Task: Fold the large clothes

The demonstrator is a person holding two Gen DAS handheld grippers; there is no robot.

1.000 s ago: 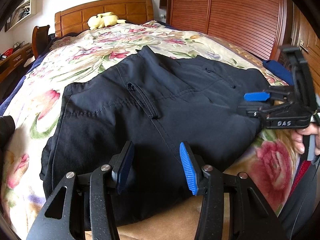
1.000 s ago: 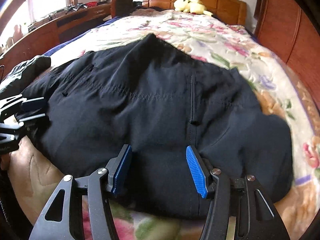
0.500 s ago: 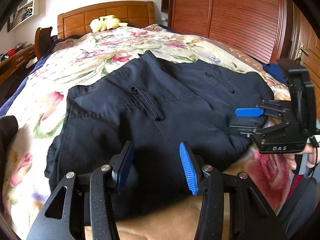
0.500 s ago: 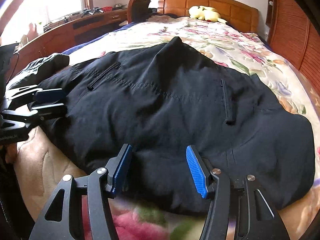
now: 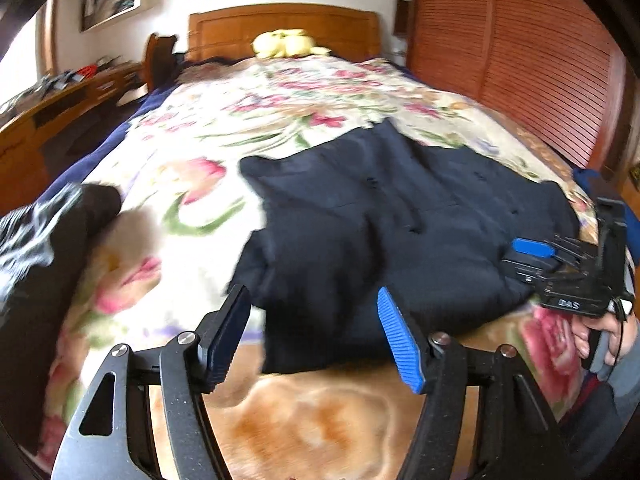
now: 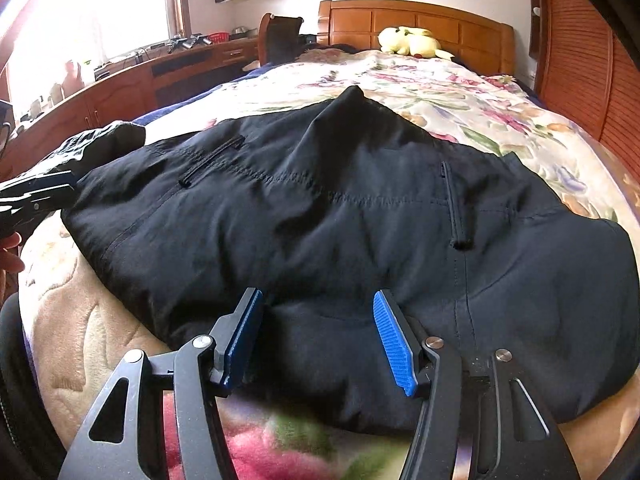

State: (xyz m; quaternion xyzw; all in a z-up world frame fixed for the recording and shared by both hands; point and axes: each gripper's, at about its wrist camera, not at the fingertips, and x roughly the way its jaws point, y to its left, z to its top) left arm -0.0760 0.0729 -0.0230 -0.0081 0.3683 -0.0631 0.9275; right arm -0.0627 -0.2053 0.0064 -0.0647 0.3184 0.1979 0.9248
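A: Left wrist view is smeared, so the flowered bedspread reads as soft blotches. Can the dark garment be placed at all?

B: It lies flat across the near half of the bed, towards the side with the slatted wardrobe. Its seams and pockets barely show there; the right wrist view gives them sharply, with the garment filling most of that picture and its near hem hidden behind the tool's fingers.

A: And the black bundle at the edge?

B: Another dark cloth, cut off by the lens rim and blurred. What kind it is cannot be told.

A: The tongs?

B: The left gripper is opening, its blue pads spread over the garment's near corner with no cloth pinched. The right gripper stands released too, pads apart above the hem. From the left camera, the right gripper sits at the garment's far side, half out of frame, a hand behind it.

A: The yellow thing by the headboard?

B: A soft toy, too small to make out further.
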